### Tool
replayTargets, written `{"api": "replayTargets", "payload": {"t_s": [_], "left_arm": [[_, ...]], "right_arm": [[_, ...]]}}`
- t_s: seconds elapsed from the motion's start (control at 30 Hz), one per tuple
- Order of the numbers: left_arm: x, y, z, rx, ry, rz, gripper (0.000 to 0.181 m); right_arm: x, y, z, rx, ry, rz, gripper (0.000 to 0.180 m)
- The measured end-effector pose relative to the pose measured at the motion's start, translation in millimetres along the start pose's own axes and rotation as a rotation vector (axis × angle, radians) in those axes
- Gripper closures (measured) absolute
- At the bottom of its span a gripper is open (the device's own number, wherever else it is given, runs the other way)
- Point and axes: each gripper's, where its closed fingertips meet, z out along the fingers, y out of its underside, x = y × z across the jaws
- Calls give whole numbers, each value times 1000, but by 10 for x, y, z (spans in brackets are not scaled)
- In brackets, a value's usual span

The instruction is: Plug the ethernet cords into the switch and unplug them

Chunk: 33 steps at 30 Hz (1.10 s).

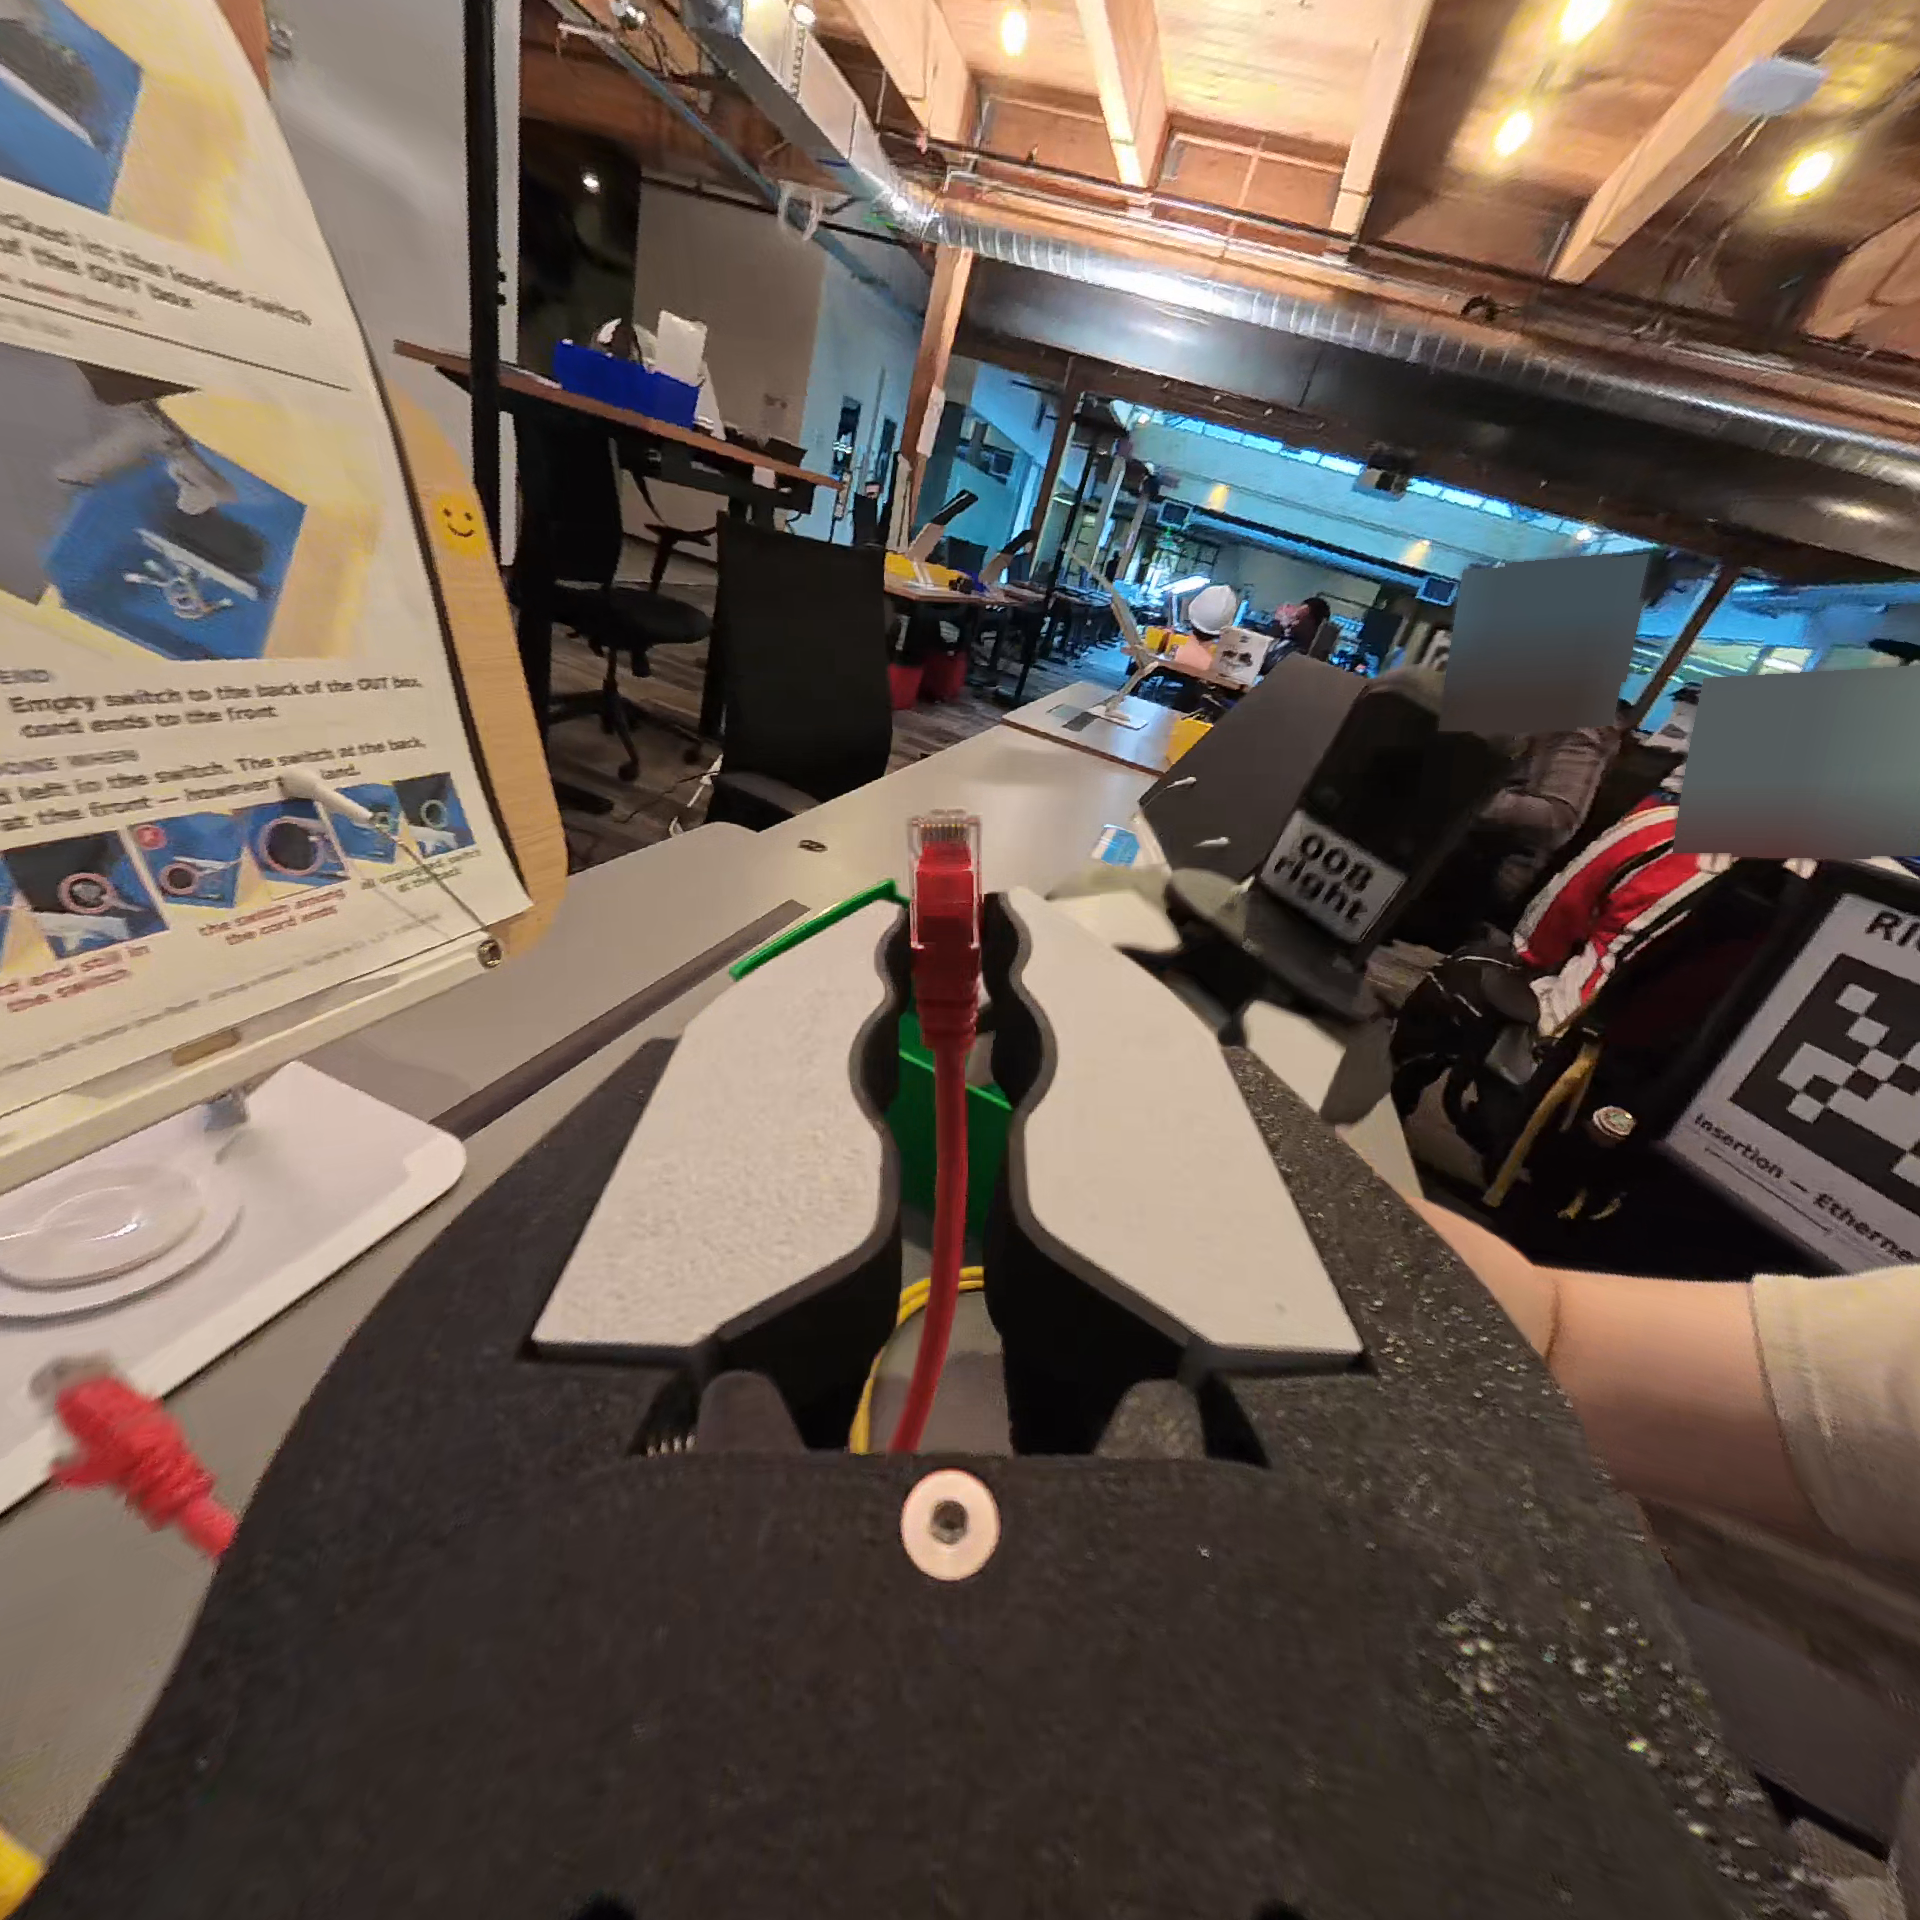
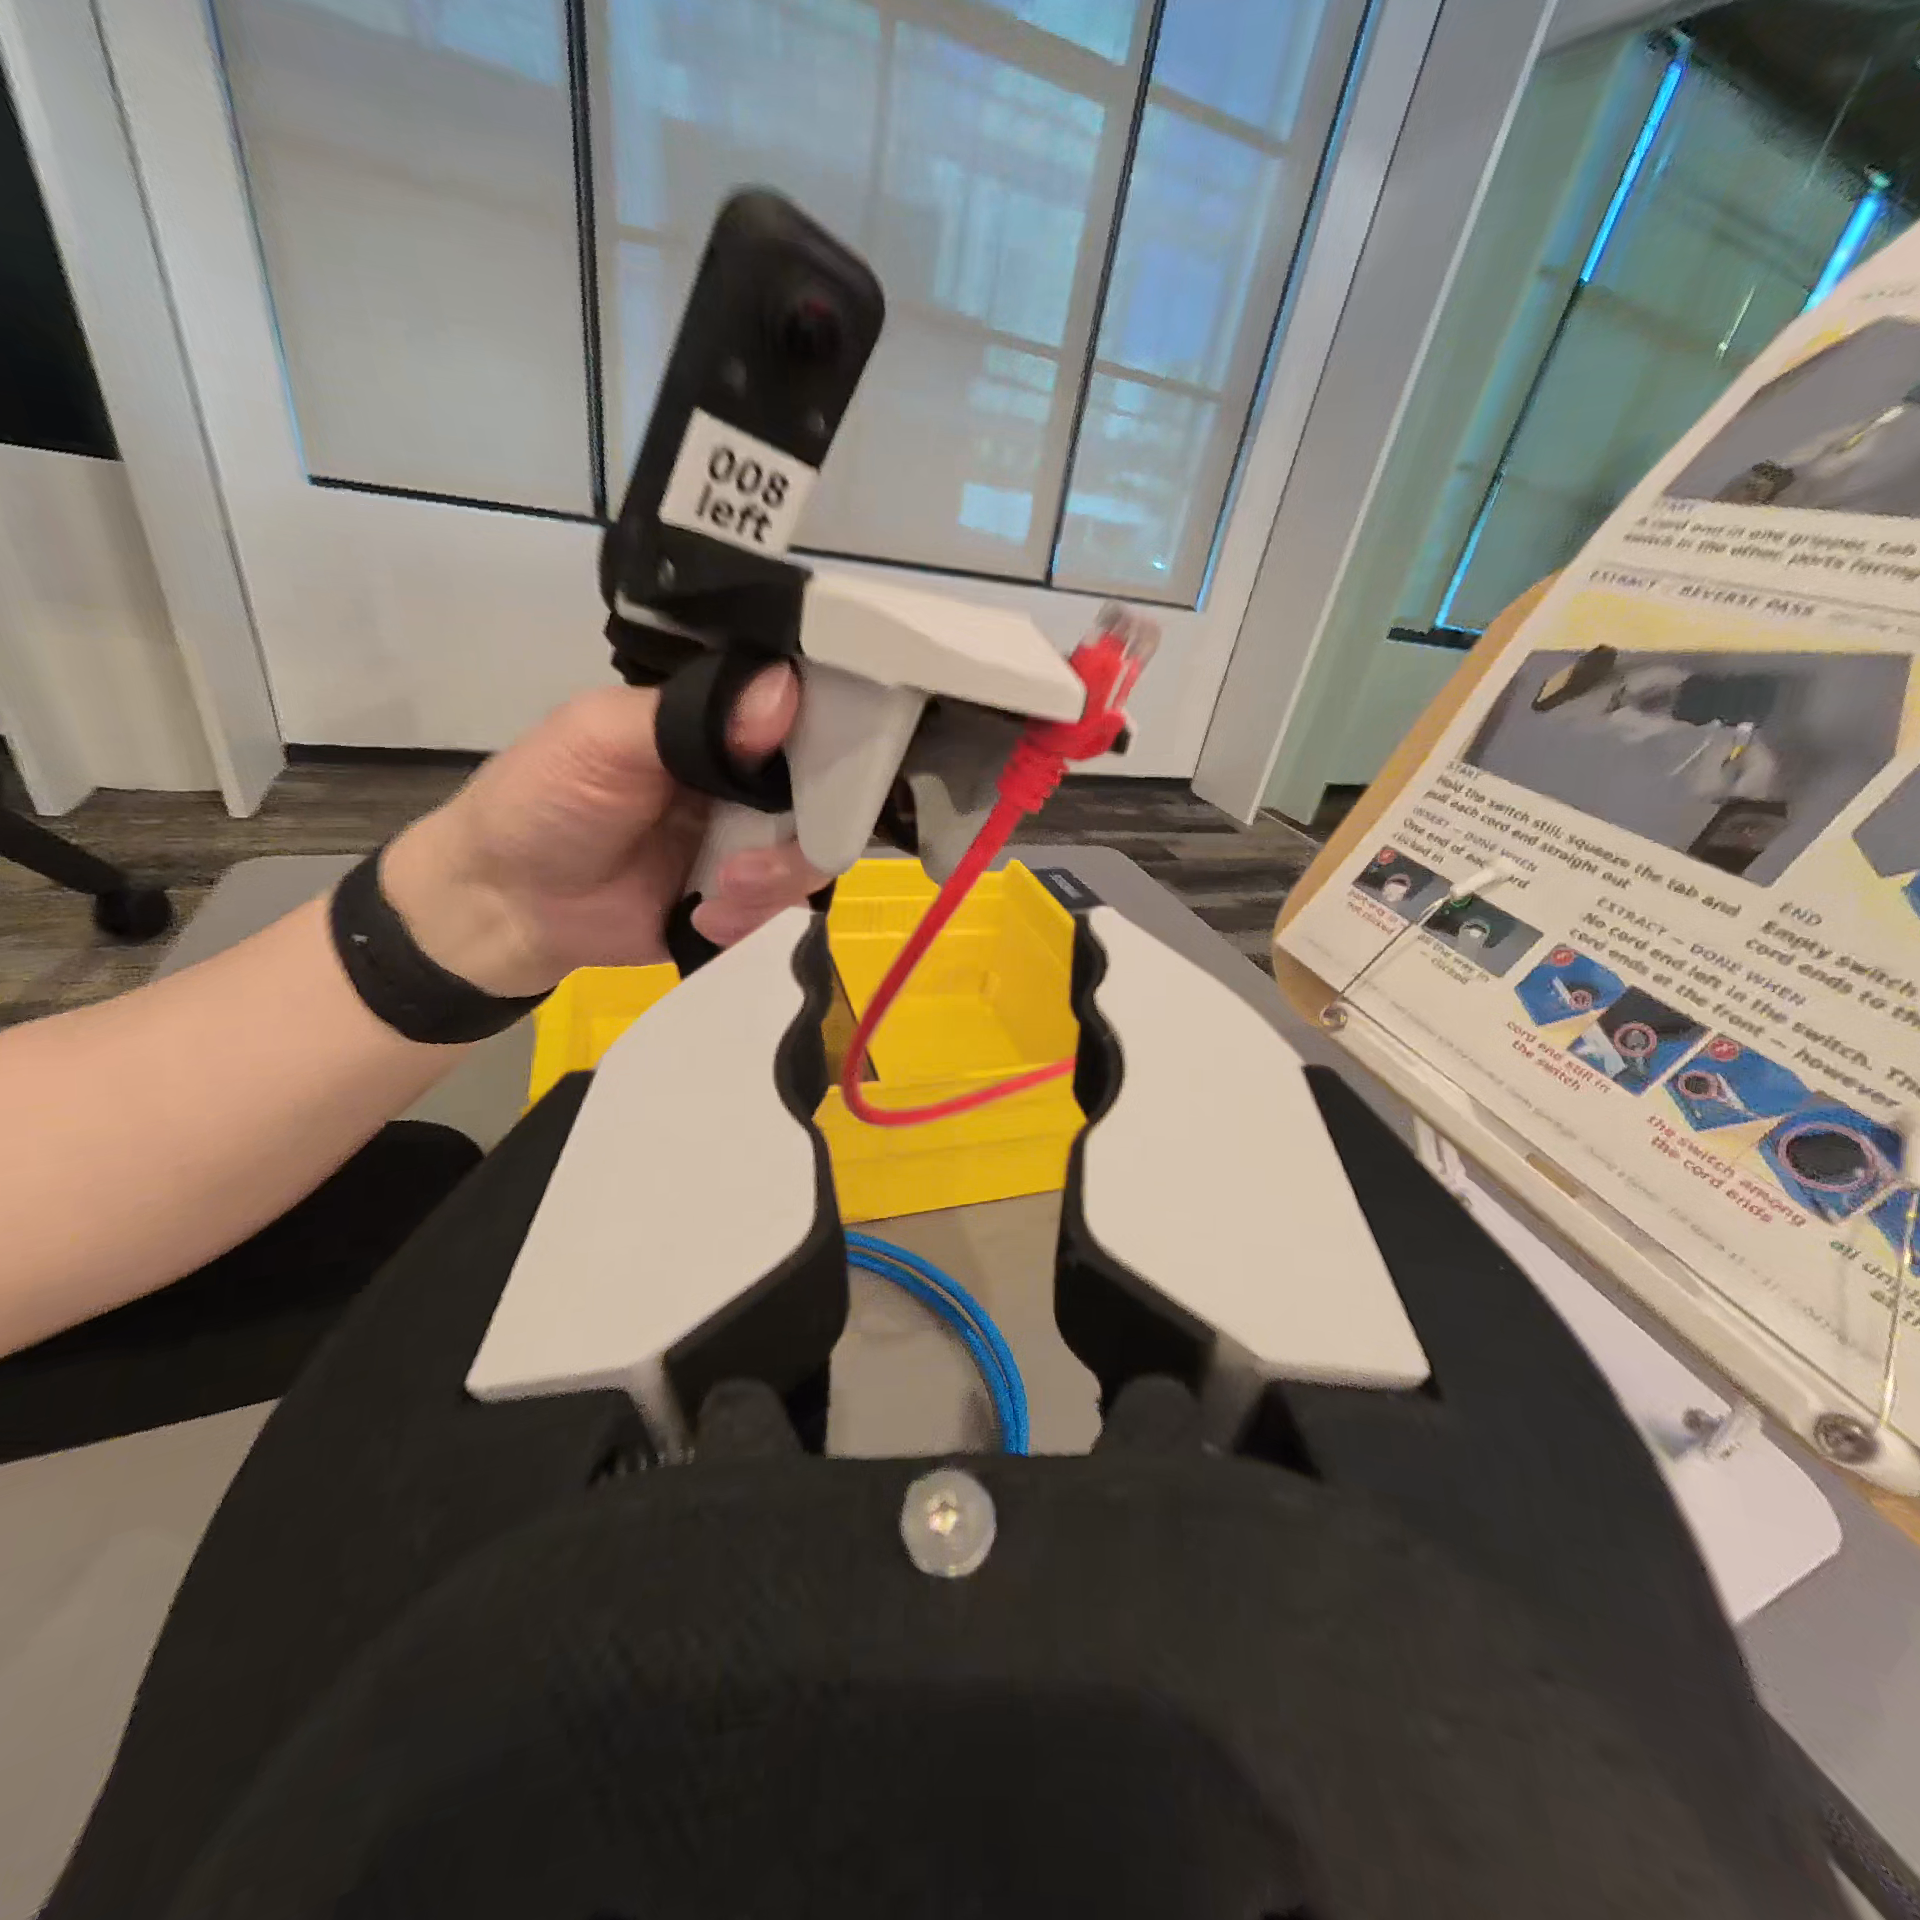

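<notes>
My left gripper [image 1: 945, 935] is shut on a red ethernet cord [image 1: 940, 1195], just below its clear-tipped plug [image 1: 943, 836], which points up and away. The cord's other plug [image 1: 114, 1439] dangles blurred at the lower left. In the right wrist view a hand holds the left gripper [image 2: 1101, 717] up above a yellow bin [image 2: 956, 1153], and the red cord [image 2: 935, 935] loops down from it. My right gripper [image 2: 951, 977] is open and empty, its jaws wide apart. It also shows in the left wrist view [image 1: 1236, 977], to the right. No switch is in view.
A green bin [image 1: 951, 1122] and a yellow cord [image 1: 914, 1340] lie under the left gripper. A blue cord [image 2: 966, 1340] lies under the right gripper. An instruction board on a white stand [image 1: 208, 623] [image 2: 1662, 935] stands beside the grey table [image 1: 665, 894]. My right fingertips sit around 4 cm from my left ones.
</notes>
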Motion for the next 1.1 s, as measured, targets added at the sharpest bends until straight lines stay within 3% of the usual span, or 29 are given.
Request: {"api": "replayTargets", "payload": {"t_s": [0.13,0.3,0.43,0.57,0.67,0.73,0.83,1.0,1.1], "left_arm": [[96,27,105,-3,18,25,169],[128,15,157,19,21,26,169],[160,-18,180,57,15,45,169],[232,9,248,47,9,62,169],[262,-2,161,-12,33,82,169],[201,-28,46,-53,-8,102,157],[175,-2,-96,-102,-54,185,170],[199,68,-164,-174,-61,250,144],[252,184,-159,-227,-7,295,142]], "right_arm": [[40,39,87,58,132,-44,140],[63,26,36,108,103,44,150],[83,63,56,102,108,59,148],[87,123,39,58,191,-122,169],[182,131,-48,-35,196,-176,173],[176,72,-158,-65,128,-244,174],[399,22,-389,-191,265,-444,174],[387,61,-503,-357,304,-781,174],[278,50,-455,-347,272,-848,174]]}}
